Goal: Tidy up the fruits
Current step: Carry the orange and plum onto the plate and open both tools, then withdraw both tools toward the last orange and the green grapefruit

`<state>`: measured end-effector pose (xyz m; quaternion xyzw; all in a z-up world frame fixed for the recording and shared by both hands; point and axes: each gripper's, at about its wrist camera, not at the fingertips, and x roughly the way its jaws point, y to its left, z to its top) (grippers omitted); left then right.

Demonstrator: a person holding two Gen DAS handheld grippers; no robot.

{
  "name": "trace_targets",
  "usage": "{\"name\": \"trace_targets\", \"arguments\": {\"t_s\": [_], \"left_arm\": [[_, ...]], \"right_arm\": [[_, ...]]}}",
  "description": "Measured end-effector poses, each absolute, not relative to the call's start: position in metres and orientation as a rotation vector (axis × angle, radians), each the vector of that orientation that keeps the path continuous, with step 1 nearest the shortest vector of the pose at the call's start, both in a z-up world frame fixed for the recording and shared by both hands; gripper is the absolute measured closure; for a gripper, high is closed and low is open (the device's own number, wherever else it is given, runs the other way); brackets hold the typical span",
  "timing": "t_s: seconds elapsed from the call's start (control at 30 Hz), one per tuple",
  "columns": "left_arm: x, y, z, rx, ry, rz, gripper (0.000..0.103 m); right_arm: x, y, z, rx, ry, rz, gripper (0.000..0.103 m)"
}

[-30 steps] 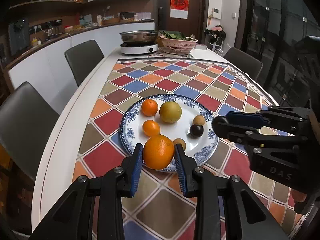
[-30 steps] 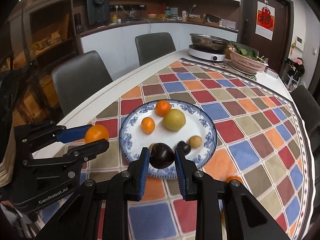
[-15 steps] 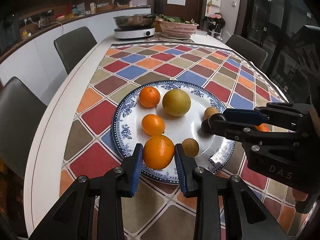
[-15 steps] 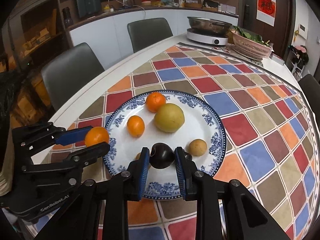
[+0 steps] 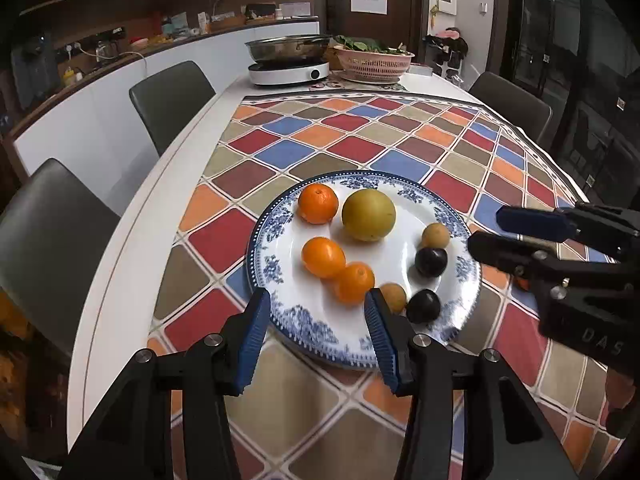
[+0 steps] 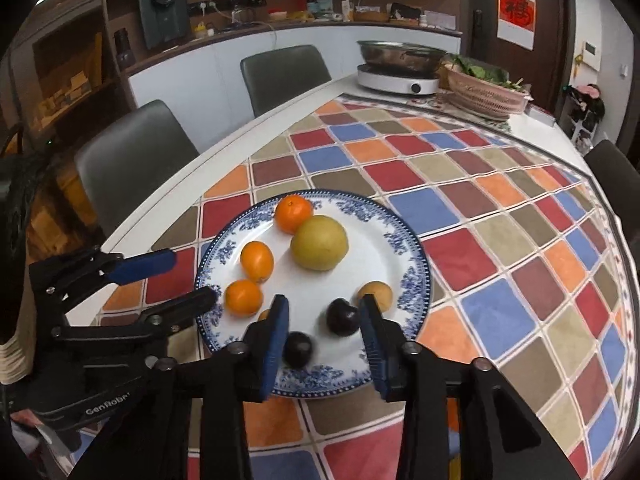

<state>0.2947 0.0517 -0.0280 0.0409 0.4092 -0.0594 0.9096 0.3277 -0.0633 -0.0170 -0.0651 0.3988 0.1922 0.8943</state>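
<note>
A blue-and-white plate point(image 5: 280, 280) point(image 6: 408, 276) on the checked tablecloth holds three oranges, a yellow-green round fruit point(image 5: 368, 214) point(image 6: 319, 243), two small brown fruits and two dark plums. My left gripper point(image 5: 316, 336) is open and empty at the plate's near rim, just behind an orange point(image 5: 354, 283) point(image 6: 243, 298) lying on the plate. My right gripper point(image 6: 323, 338) is open and empty over the plate's near edge, with a dark plum point(image 6: 298, 349) point(image 5: 424, 306) lying by its left finger and another plum point(image 6: 342, 316) between the fingers.
An induction cooker with a steel pan point(image 5: 288, 56) and a pink basket of greens point(image 5: 374, 60) stand at the table's far end. Grey chairs point(image 5: 168, 96) line the left side. A small orange object point(image 5: 520, 282) lies on the cloth behind the right gripper.
Both grippers have opened. The left one let go of its orange and the right one let go of its dark plum; both fruits now lie on the plate. Both grippers have drawn back slightly.
</note>
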Motion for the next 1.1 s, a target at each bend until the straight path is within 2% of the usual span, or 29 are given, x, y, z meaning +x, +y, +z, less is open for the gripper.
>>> {"name": "trace_targets", "arguments": {"t_s": [0.07, 0.17, 0.27, 0.37, 0.6, 0.63, 0.7, 0.73, 0.8, 1.1], "left_arm": [[0.285, 0.051, -0.024, 0.085, 0.843, -0.111, 0.055], [0.270, 0.049, -0.017, 0.086, 0.827, -0.096, 0.054], [0.254, 0.046, -0.007, 0.084, 0.804, -0.095, 0.054], [0.239, 0.041, 0.004, 0.086, 0.773, -0.091, 0.046], [0.210, 0.020, 0.024, 0.129, 0.699, -0.076, 0.037], [0.207, 0.016, 0.025, 0.132, 0.695, -0.082, 0.036], [0.200, 0.008, 0.026, 0.142, 0.689, -0.093, 0.031], [0.197, 0.003, 0.026, 0.152, 0.685, -0.095, 0.030], [0.192, -0.005, 0.026, 0.167, 0.679, -0.098, 0.023], [0.177, -0.036, 0.015, 0.183, 0.708, -0.147, 0.015]], "right_arm": [[0.319, -0.067, -0.011, -0.144, 0.805, 0.387, 0.064], [0.303, -0.074, -0.005, -0.150, 0.778, 0.361, 0.050], [0.286, -0.080, -0.001, -0.172, 0.752, 0.343, 0.050], [0.269, -0.088, 0.005, -0.162, 0.739, 0.341, 0.050], [0.239, -0.112, 0.014, -0.112, 0.724, 0.318, 0.050], [0.235, -0.116, 0.014, -0.112, 0.722, 0.312, 0.050], [0.228, -0.124, 0.014, -0.112, 0.717, 0.295, 0.039], [0.223, -0.130, 0.014, -0.111, 0.715, 0.282, 0.038], [0.218, -0.139, 0.013, -0.114, 0.717, 0.266, 0.038], [0.195, -0.177, 0.006, -0.107, 0.723, 0.195, 0.038]]}}
